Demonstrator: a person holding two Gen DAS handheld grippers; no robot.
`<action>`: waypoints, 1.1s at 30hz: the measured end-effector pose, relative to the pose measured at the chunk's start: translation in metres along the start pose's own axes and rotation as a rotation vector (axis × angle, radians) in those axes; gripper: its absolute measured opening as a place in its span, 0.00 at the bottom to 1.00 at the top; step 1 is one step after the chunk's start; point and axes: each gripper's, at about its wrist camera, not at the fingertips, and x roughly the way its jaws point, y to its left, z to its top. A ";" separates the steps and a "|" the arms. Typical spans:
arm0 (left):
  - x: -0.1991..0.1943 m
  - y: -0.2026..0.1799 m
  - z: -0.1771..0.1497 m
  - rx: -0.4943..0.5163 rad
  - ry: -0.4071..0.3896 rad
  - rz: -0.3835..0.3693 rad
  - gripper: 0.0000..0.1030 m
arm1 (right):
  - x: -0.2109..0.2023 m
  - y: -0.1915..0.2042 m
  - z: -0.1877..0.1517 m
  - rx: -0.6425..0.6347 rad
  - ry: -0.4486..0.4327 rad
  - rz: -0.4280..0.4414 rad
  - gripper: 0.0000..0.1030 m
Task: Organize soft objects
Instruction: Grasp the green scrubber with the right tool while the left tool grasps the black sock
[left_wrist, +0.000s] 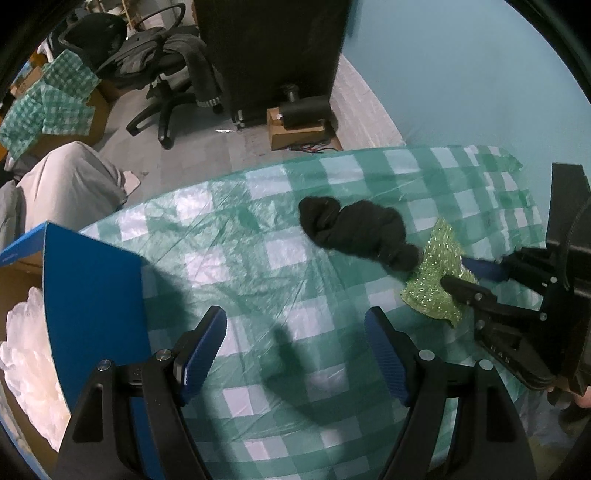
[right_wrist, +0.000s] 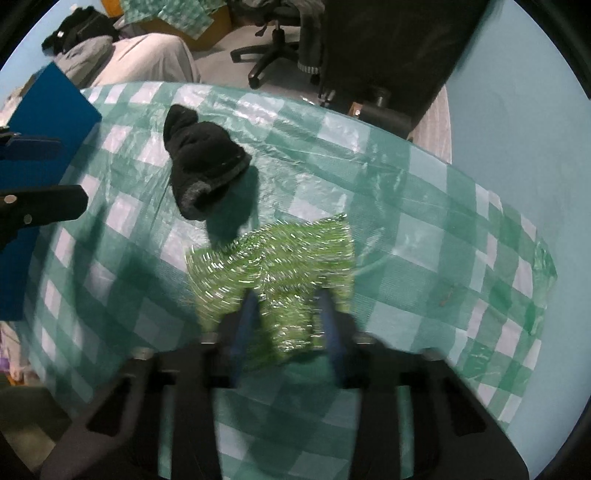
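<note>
The right claw (right_wrist: 286, 314) points down at the desk (left_wrist: 236, 236), which has a green-and-white checked cover, and its blue pads pinch the near edge of a glittery green cloth (right_wrist: 280, 258) lying flat there. Just beyond the cloth, touching its far corner, lies a bundled black sock (left_wrist: 354, 230). The left claw (left_wrist: 295, 343) hangs spread and empty over bare checked cover, beside a blue box (left_wrist: 92, 280) with white stuffing (left_wrist: 26, 362) inside.
</note>
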 end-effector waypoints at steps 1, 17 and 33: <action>0.000 -0.001 0.002 0.001 -0.002 -0.005 0.78 | -0.001 -0.003 -0.001 0.009 0.001 0.011 0.16; 0.016 -0.026 0.045 -0.011 0.020 -0.103 0.85 | -0.029 -0.043 -0.003 0.151 -0.059 0.067 0.13; 0.058 -0.052 0.059 0.124 0.050 0.007 0.72 | -0.031 -0.053 -0.006 0.198 -0.060 0.068 0.13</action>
